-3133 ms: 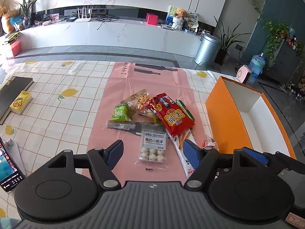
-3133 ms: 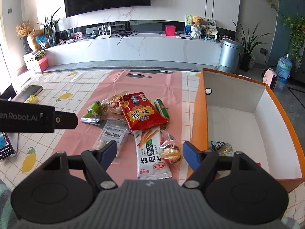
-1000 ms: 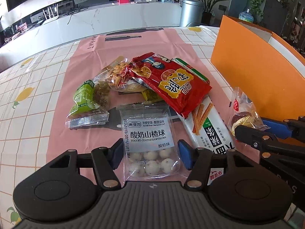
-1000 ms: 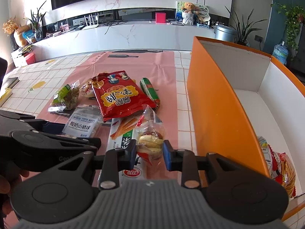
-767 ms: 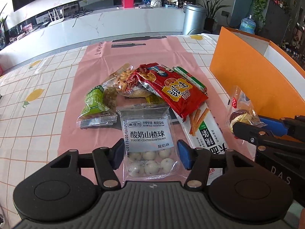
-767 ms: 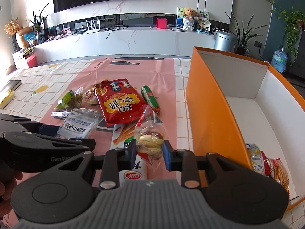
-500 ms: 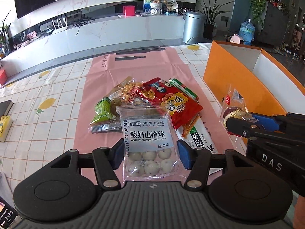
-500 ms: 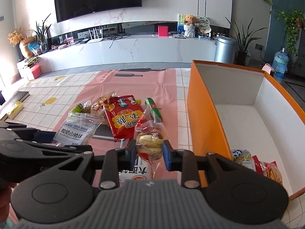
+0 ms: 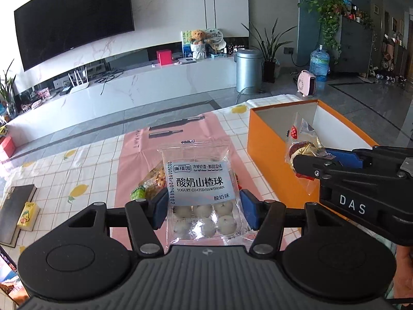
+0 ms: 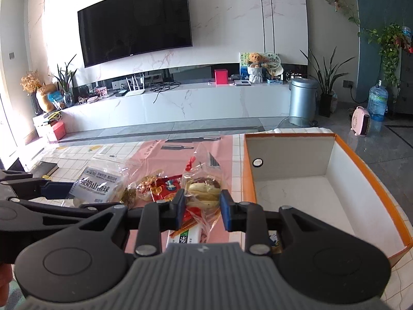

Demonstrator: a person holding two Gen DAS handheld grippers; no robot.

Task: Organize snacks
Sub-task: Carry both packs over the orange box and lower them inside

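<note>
My left gripper [image 9: 202, 209] is shut on a clear pack of yogurt-coated hawthorn balls [image 9: 200, 180] and holds it well above the pink mat [image 9: 134, 160]. My right gripper [image 10: 202, 204] is shut on a small clear bag of pastries [image 10: 202, 188], lifted beside the near left wall of the orange box [image 10: 249, 178]. That bag also shows in the left wrist view [image 9: 302, 147], in front of the orange box [image 9: 268, 152]. More snacks lie on the mat below: a red packet [image 10: 167, 187] and a long stick-snack pack [image 10: 184, 235].
The orange box has a white inside with a snack packet at its near end [image 10: 275, 242]. A dark book [image 9: 15, 206] and a yellow carton [image 9: 27, 215] lie at the table's left edge. The checked cloth [image 9: 77, 170] covers the table around the mat.
Both grippers have risen with their packs and tilted up, so the table looks lower and farther. The right gripper with the pastry bag now sits nearer the box's left wall.
</note>
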